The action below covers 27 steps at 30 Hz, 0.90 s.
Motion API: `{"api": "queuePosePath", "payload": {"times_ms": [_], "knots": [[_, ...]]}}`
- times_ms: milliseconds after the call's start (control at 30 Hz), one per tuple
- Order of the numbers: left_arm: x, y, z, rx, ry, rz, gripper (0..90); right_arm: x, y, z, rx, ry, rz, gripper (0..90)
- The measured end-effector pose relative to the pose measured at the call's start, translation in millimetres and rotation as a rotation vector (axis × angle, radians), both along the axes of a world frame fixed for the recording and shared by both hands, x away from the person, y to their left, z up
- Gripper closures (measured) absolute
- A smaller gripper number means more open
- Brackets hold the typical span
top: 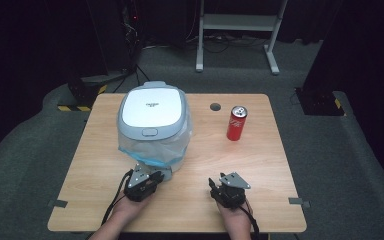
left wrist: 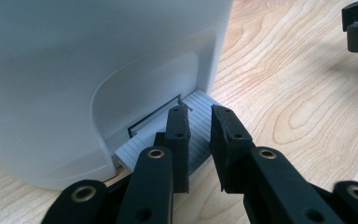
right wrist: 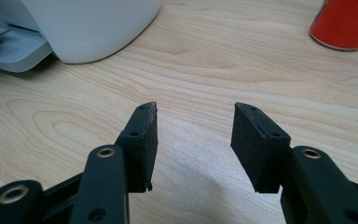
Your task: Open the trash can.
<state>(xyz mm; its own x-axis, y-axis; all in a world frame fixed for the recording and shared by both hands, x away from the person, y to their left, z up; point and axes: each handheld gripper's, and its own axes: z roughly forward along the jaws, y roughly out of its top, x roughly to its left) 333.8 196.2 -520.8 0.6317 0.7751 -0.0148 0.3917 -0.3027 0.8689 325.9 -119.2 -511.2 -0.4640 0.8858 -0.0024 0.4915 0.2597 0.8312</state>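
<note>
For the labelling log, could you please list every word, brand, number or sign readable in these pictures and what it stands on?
None can be read.
Bin lid: a short dark print in the high view, too small and blurred to read.
Red can: white script down its side, too blurred to read; its part in the right gripper view bears no lettering.

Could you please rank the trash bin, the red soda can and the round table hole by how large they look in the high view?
1. Trash bin, by far the largest.
2. Red soda can.
3. Round table hole, the smallest.
</note>
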Motion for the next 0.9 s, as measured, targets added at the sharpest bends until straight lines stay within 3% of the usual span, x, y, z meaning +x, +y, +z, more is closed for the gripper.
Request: {"api": "queuePosePath", "payload": {"times_ms": [367,567,900], "knots": [[0.1,-4.6,-0.7,0.051,0.0,0.013,78.5,-2.8,-0.4,2.1,0.007,-0.005,0.0,50.8],[3.6,-8.3,-1.7,0.1,0.039,0.012,78.6,-2.8,-0.2,2.7,0.004,-0.011,0.003,50.8],[6.5,-8.9,-1.8,0.1,0.059,0.014,78.6,-1.4,-8.4,5.0,0.017,-0.009,-0.027,48.2]]}}
